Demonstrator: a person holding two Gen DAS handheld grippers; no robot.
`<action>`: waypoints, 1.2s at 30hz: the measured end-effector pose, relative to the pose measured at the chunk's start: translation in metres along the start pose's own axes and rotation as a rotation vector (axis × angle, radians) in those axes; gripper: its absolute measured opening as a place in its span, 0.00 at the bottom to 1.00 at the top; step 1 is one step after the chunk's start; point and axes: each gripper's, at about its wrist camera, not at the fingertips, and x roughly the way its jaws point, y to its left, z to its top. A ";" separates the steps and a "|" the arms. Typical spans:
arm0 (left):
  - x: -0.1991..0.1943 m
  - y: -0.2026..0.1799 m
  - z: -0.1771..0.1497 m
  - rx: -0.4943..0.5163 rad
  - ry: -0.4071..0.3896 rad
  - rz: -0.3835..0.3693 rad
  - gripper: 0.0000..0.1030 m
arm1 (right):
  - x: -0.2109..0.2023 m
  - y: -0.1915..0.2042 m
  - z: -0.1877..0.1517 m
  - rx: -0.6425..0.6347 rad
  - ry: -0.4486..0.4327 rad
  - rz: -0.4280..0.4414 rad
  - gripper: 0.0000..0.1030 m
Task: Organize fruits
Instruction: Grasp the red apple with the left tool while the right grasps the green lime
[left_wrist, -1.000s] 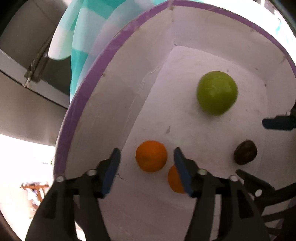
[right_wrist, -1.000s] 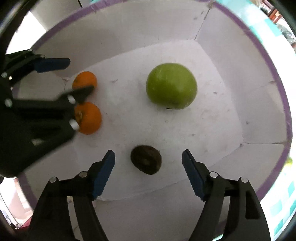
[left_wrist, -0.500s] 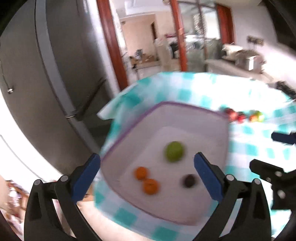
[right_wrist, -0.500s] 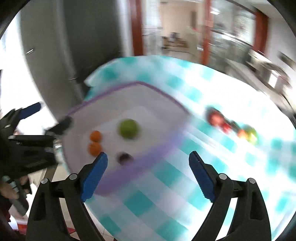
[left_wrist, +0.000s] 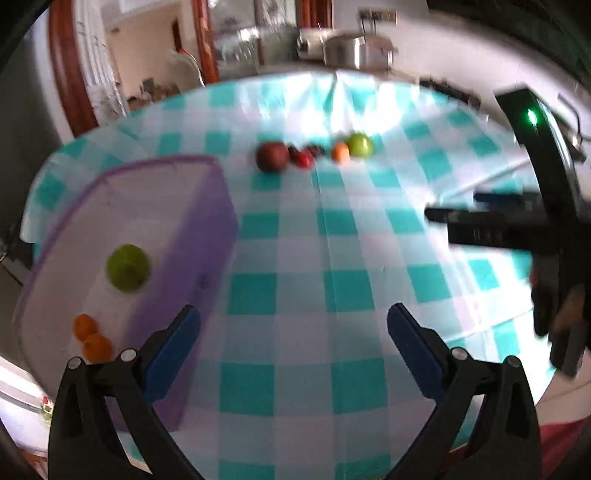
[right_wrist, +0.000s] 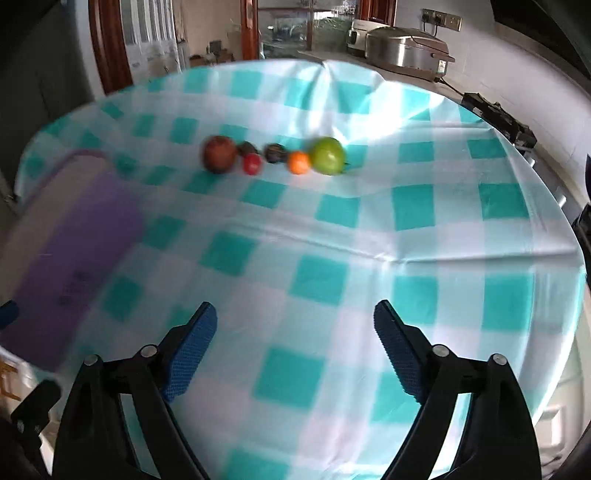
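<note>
A purple-rimmed white box (left_wrist: 207, 236) stands at the table's left edge and holds a green apple (left_wrist: 127, 267) and two oranges (left_wrist: 92, 338). A row of fruit lies far across the checked cloth: a red-brown apple (right_wrist: 218, 154), a small red fruit (right_wrist: 252, 164), a dark fruit (right_wrist: 275, 152), an orange (right_wrist: 298, 162) and a green apple (right_wrist: 328, 156). My left gripper (left_wrist: 293, 349) is open and empty above the cloth, beside the box. My right gripper (right_wrist: 295, 347) is open and empty above the cloth; it also shows in the left wrist view (left_wrist: 480, 218).
The table wears a teal-and-white checked cloth (right_wrist: 369, 240). A metal cooker (right_wrist: 406, 48) sits on the counter behind. The box's purple side (right_wrist: 74, 251) is at the left in the right wrist view. A dark door is at far left.
Both grippers have pulled up and back out of the box and swung right toward the fruit row. Both jaws have opened wider. The fruit in the box has stayed put.
</note>
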 end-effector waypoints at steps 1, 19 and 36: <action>0.007 0.001 0.001 0.001 0.013 0.001 0.98 | 0.009 -0.005 0.004 -0.012 0.007 -0.016 0.78; 0.168 -0.015 0.063 0.014 0.110 0.119 0.97 | 0.207 -0.030 0.130 -0.445 -0.095 -0.187 0.71; 0.263 0.030 0.183 -0.211 -0.024 0.293 0.97 | 0.221 -0.071 0.154 -0.249 -0.091 0.112 0.57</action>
